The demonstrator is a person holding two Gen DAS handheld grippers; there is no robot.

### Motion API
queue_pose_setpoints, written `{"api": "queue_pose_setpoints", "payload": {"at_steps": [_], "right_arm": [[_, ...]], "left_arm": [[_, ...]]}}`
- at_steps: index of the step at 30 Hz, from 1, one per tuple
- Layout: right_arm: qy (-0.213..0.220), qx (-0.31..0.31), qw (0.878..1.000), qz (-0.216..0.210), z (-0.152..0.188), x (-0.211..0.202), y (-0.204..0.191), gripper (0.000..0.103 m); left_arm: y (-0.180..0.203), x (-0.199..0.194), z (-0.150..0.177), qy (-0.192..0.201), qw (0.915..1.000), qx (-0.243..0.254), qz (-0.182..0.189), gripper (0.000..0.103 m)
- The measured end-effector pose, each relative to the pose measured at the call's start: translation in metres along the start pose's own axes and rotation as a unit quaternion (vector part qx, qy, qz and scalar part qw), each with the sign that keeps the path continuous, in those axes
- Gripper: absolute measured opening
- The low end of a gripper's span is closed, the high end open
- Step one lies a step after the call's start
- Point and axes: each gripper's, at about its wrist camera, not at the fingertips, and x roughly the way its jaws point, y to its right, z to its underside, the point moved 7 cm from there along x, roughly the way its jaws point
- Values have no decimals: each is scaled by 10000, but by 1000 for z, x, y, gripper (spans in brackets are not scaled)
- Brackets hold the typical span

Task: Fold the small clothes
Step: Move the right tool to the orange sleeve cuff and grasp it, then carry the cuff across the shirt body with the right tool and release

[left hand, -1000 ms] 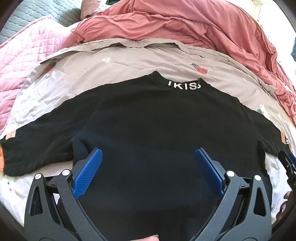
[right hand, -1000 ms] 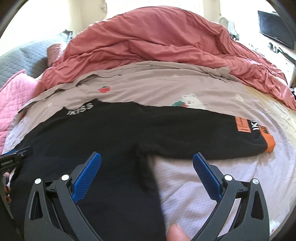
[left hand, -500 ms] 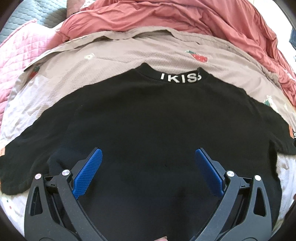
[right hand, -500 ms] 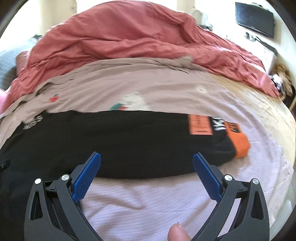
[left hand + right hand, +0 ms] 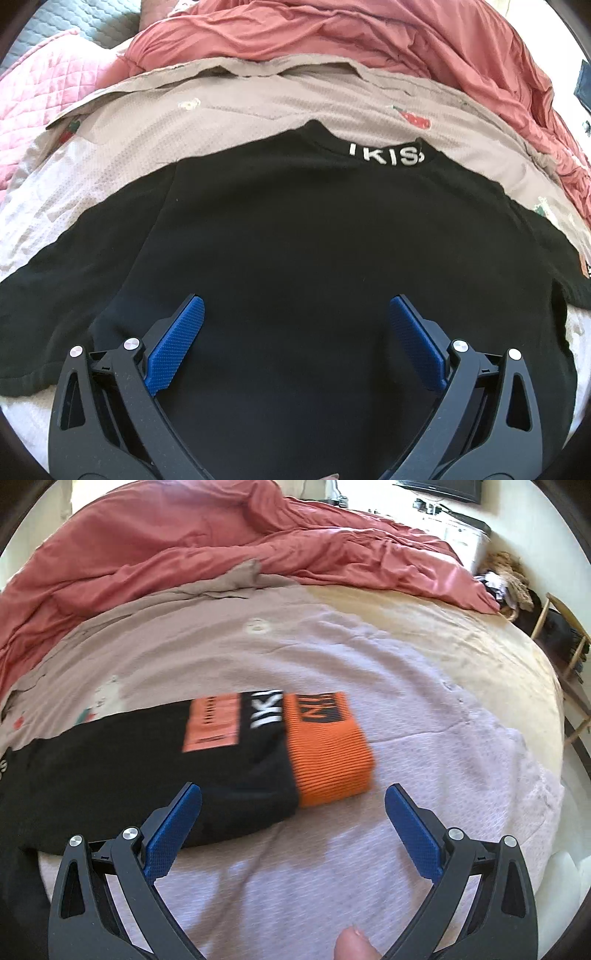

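My left gripper hangs with its blue pads spread wide and nothing between them, low over the body of the black sweater, which lies flat and spread out on the pale mauve sheet. My right gripper is just as wide apart and empty, its left pad above the end of the sweater's sleeve and its right pad above bare sheet. A fingertip of mine shows at the bottom edge of the right wrist view. Just beyond the pads the sleeve ends in a ribbed orange cuff, with an orange patch beside it; that part is blurred. Farther off, the collar carries white letters. Beyond the sweater a rumpled red duvet is heaped across the bed, with a pink quilt at the far left.
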Motion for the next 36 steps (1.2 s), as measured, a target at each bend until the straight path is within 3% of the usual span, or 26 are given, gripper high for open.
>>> {"api": "queue_pose_setpoints", "payload": {"at_steps": [9,11,17,25,30,36], "right_arm": [[-372,545,9974,-306,-16,37,18,96],[-378,499,9973,-382,-21,39,17,72],[-95,190,9969,-753,-33,21,2,18],[590,-185,9871,-1479,-51,-45,-50,13],[927,-525,9725,-2073,-61,-93,-119,13],[987,-1027,9481,-2841,-55,-134,-223,13]], "left_arm": [[-9,0,-5,148,9998,-150,44,94],[-8,-1,-4,169,9998,-134,40,94],[-7,-2,-5,197,9997,-102,30,94],[-7,-8,-8,276,9994,-149,116,94],[-13,-15,-10,335,9990,-259,165,94],[-29,-24,-15,444,9975,-496,237,94]]}}
